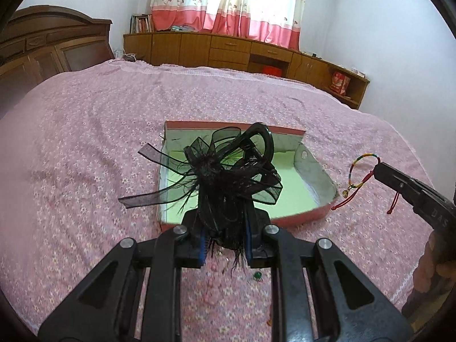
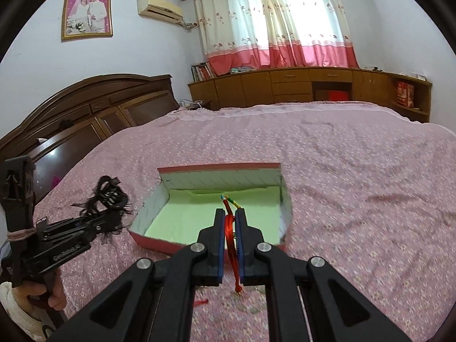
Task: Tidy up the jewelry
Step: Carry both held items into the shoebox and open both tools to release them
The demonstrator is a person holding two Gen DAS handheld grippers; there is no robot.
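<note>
Two grippers hold items near the red box on the pink bedspread. The left gripper clamps a black feathered hair clip over the box's near edge. The right gripper pinches a multicoloured cord bracelet just right of the box.

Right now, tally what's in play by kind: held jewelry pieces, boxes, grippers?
Held pieces: 2 (black hair clip, cord bracelet)
Box: 1, red outside, green lining, nothing in it yet
Grippers: 2 (left gripper, right gripper), each shut on a piece
Total: 5
</note>
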